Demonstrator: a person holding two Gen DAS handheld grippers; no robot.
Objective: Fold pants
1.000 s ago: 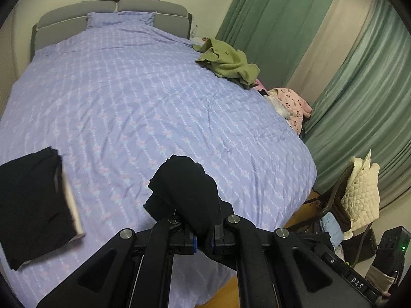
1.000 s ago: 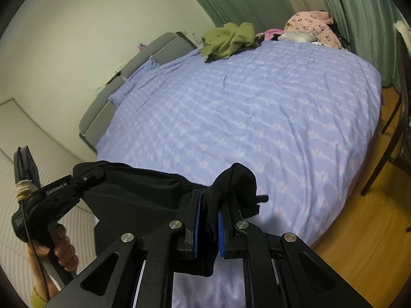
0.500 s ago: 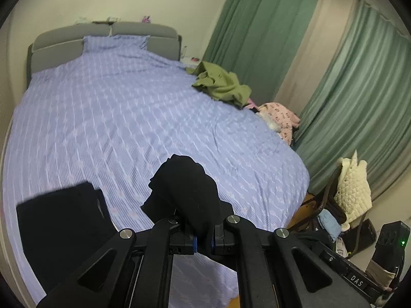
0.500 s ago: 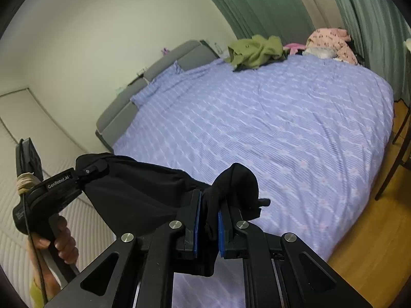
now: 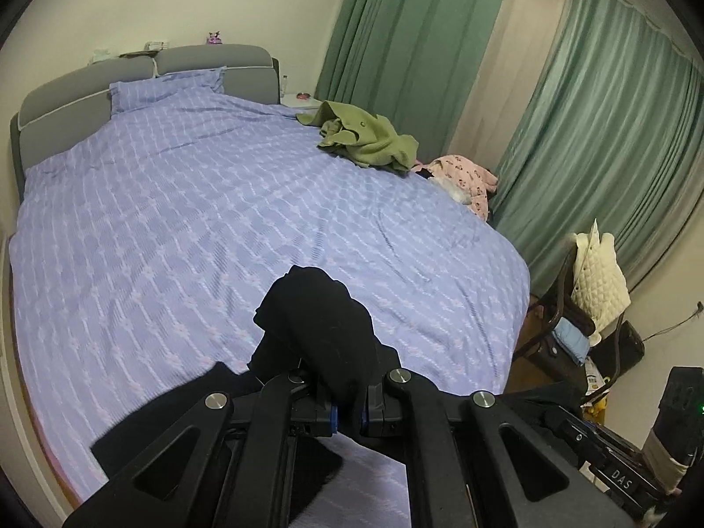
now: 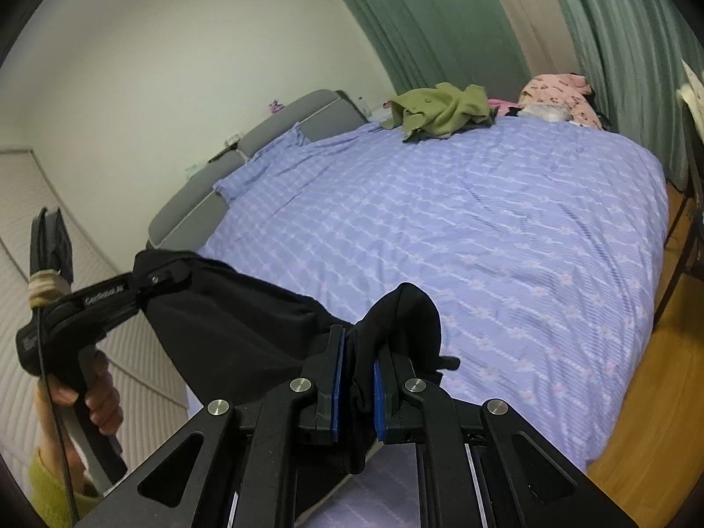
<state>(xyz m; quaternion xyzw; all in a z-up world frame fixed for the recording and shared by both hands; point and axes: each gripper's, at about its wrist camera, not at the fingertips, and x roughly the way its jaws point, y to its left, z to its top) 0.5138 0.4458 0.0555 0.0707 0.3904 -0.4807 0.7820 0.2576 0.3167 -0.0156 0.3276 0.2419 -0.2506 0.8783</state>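
Right wrist view: the right hand-held gripper (image 6: 355, 382) stands clamped on a bunched corner of the black, soft-knit pants (image 6: 246, 321), the cloth pinched between its blue pads and spilling over the top. To its left the left hand-held gripper (image 6: 145, 284), gripped by a person's hand (image 6: 94, 396) in a yellow-green sleeve, holds another corner of the same garment, so the black fabric hangs stretched between the two tools, off the bedcover, apparently to pull it flat before it is laid down and folded. In the left wrist view the same grip shows close up: jaws shut on a wad of black cloth, the rest draping below the frame. Beyond the pants spreads the wide bed with its lilac patterned quilt (image 5: 229, 229), bare across the middle and likely the surface meant for the folding. Farther off, near the quilt's far right edge, lie a crumpled olive-green garment (image 5: 367, 141) and a pink printed garment (image 5: 466, 174), kept well clear of the working space. At the head stand a grey padded headboard (image 5: 193, 59) and, to the right, green curtains (image 5: 405, 31)
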